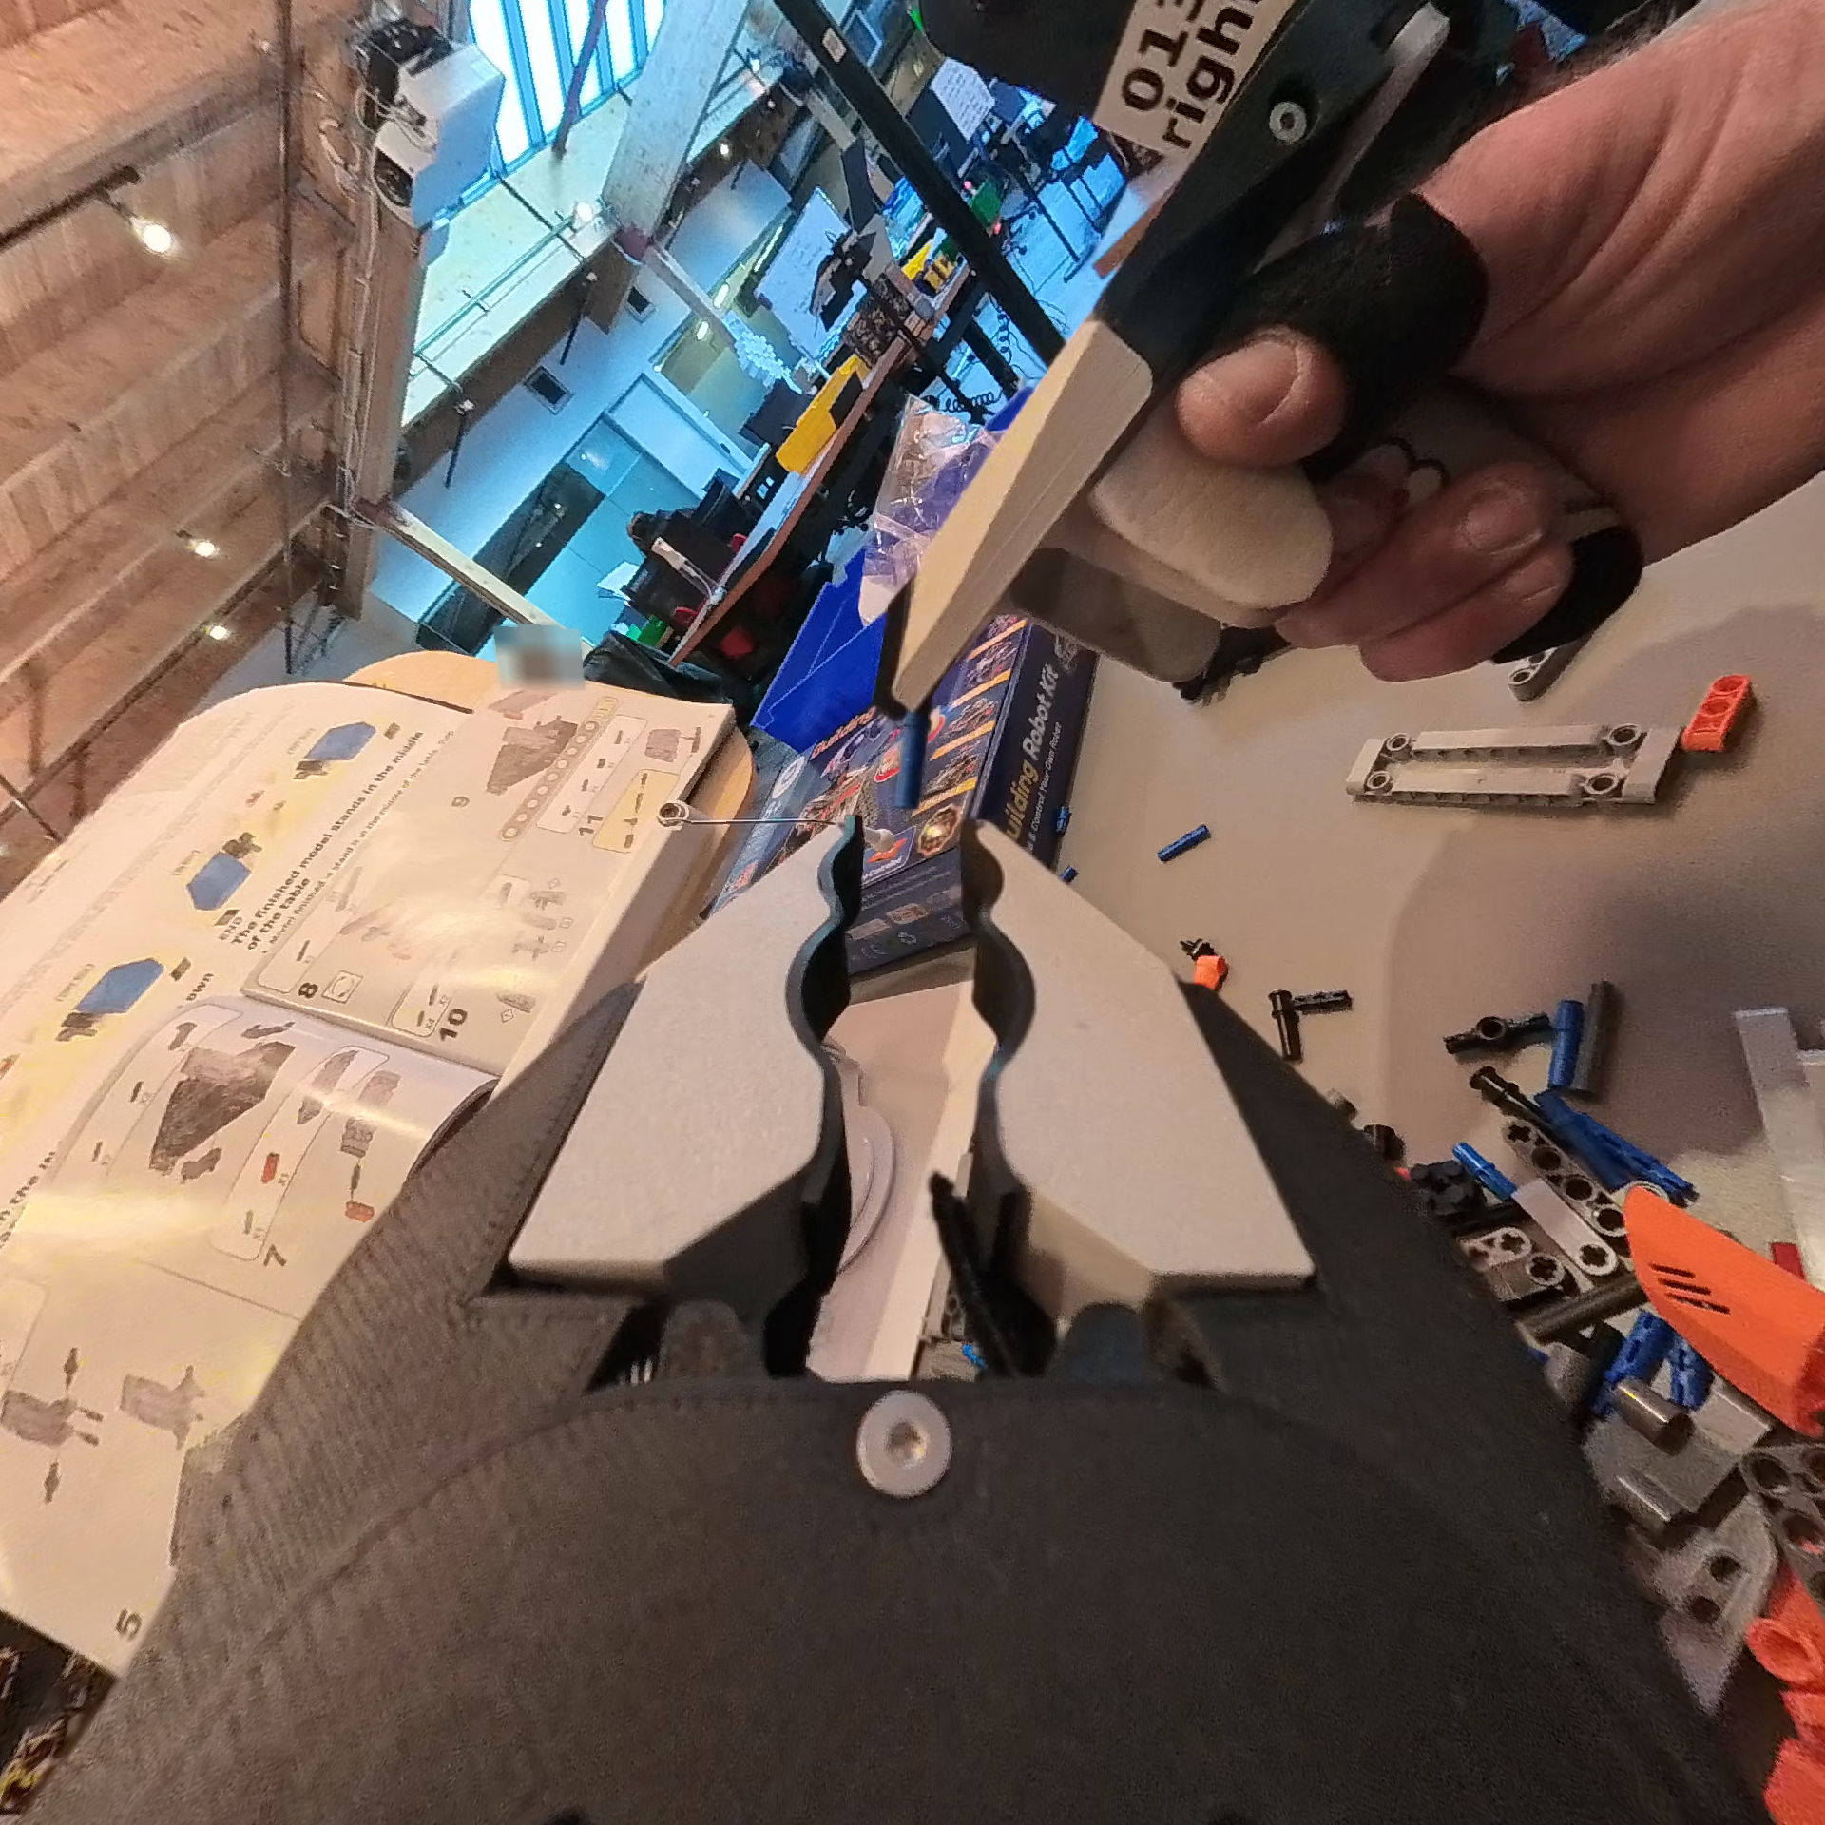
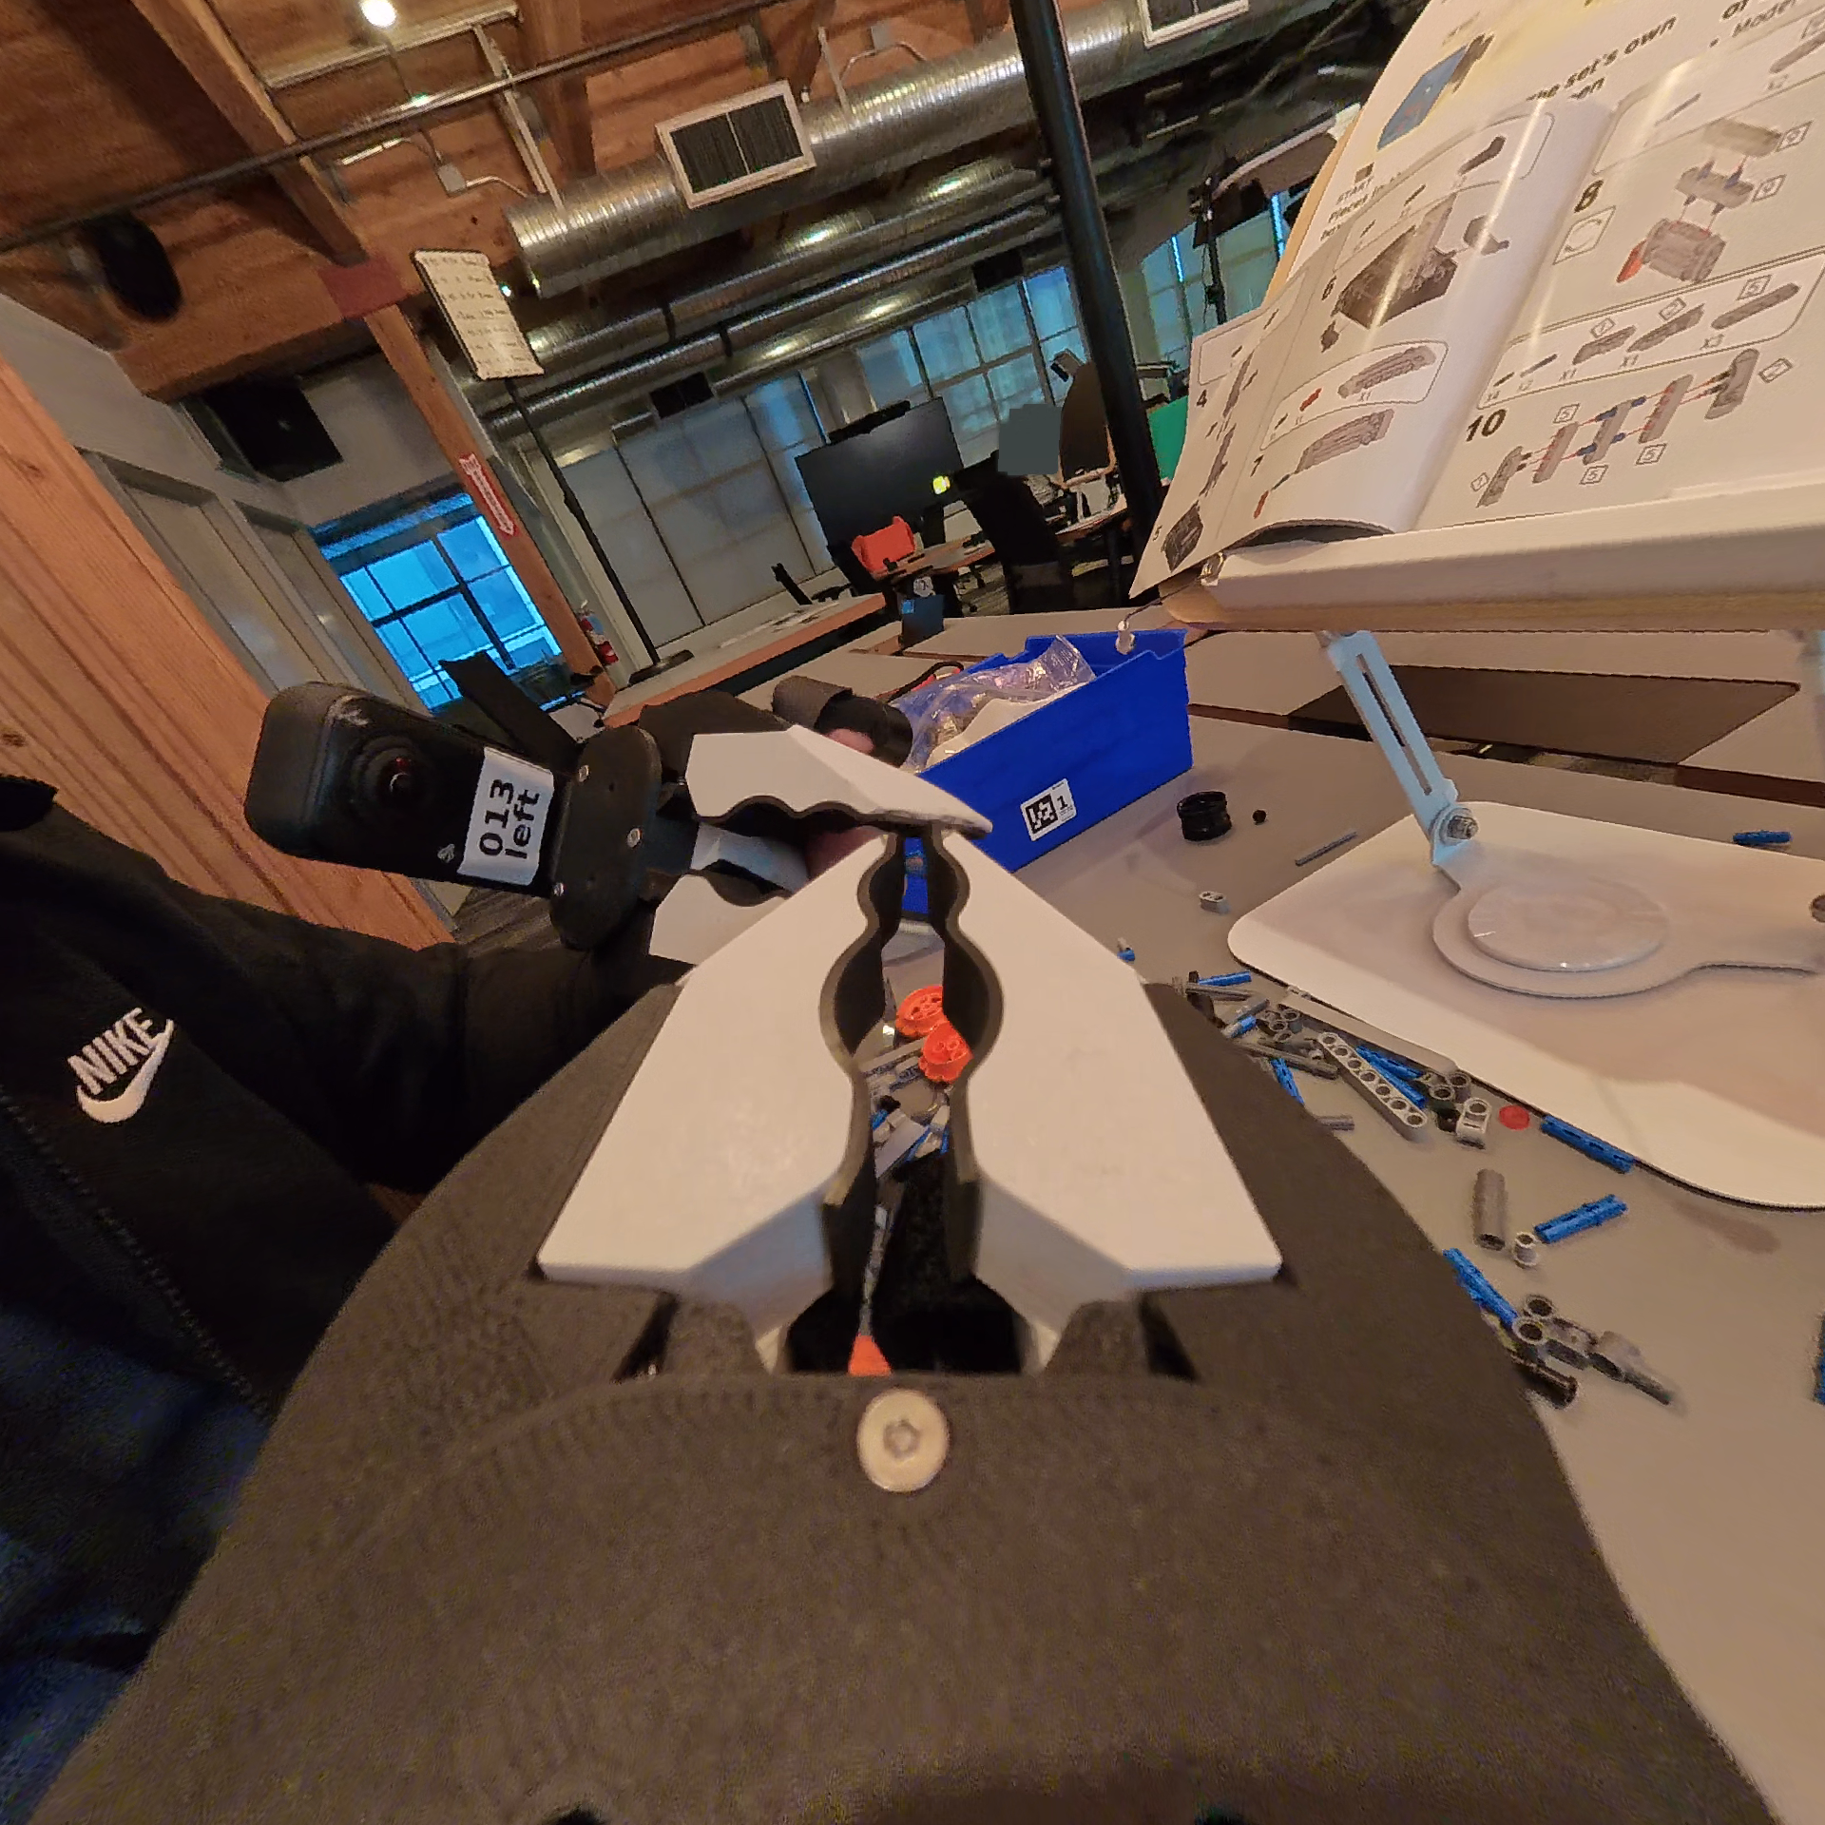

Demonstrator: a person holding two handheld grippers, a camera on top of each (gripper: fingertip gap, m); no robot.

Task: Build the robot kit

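My left gripper (image 1: 913, 849) is open and empty, its grey fingers apart and pointing towards the kit box. My right gripper (image 1: 897, 703) comes in from the upper right, held by a person's hand (image 1: 1541, 395). It is shut on a short blue pin (image 1: 910, 755), which hangs from its tips just above the gap between my left fingertips. In the right wrist view my right gripper (image 2: 913, 841) is nearly closed at the tips, and my left gripper (image 2: 973, 820) lies crosswise just beyond them.
An open instruction booklet (image 1: 296, 938) rests on a white stand (image 2: 1383, 918). A blue bin (image 2: 1086, 751) with plastic bags and a dark kit box (image 1: 988, 790) stand behind. Loose grey beams, blue pins and orange parts (image 1: 1580, 1234) litter the table, with a grey frame (image 1: 1511, 765) apart from them. Both grippers' tips are close together, under 4 cm apart.
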